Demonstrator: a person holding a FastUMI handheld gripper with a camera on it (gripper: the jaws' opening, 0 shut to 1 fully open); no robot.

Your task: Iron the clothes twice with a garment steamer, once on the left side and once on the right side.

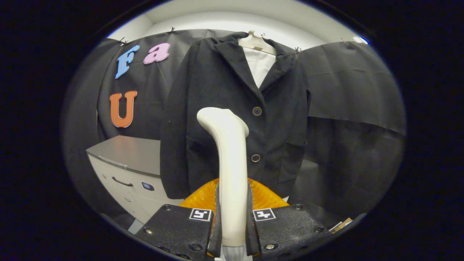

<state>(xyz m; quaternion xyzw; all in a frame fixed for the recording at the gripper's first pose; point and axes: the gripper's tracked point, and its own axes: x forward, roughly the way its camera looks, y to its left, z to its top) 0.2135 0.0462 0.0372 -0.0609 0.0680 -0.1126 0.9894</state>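
Observation:
A dark jacket (232,90) with two buttons hangs on a pale hanger (256,42) over a white shirt (259,67), straight ahead of me. My gripper (232,214) is shut on the cream handle of the garment steamer (228,159), which stands upright between the fingers. The steamer's curved head reaches up in front of the jacket's lower middle, left of the buttons. Whether the head touches the cloth I cannot tell. An orange translucent part (203,197) of the steamer shows behind the fingers.
A white cabinet (127,174) with a grey top and a dark handle stands left of the jacket, below its sleeve. Black cloth hangs behind and to the right of the jacket. A small tan object (340,225) lies low on the right.

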